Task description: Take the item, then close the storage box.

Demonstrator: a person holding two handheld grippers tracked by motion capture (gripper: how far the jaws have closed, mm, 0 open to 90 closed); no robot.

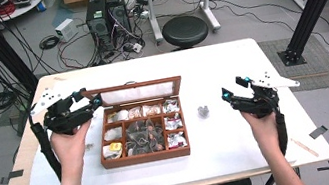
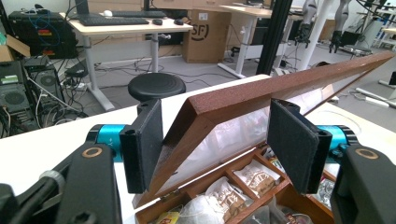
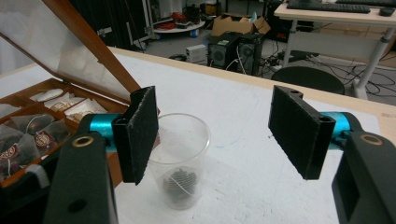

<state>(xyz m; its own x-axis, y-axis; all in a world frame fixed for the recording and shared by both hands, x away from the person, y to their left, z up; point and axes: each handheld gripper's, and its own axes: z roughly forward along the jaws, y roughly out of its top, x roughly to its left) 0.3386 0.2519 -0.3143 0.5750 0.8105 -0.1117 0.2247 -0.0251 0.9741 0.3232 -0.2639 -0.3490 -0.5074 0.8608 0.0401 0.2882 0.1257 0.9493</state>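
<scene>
The wooden tea box sits in the middle of the white table, with its lid standing up at the back, at 12 o'clock. From the high view I see little bags in its small rooms. The left gripper is at 9 o'clock from the box, up by the lid's left corner. The right gripper is at 3 o'clock, well apart from the box. A small clear cup stands between the box and that gripper.

The left gripper view is much closer. Here the left gripper has its two black jaws spread wide, one on each side of the lid's brown edge. I cannot tell if the pads touch the wood. Tea bags show below, at 6 o'clock.

The right gripper view shows what the high one hides: the cup is see-through and has something dark in the bottom. The right gripper has its jaws spread apart, holding nothing. The cup stands just behind the left jaw, at 7 o'clock. The box is at 9 o'clock.
</scene>
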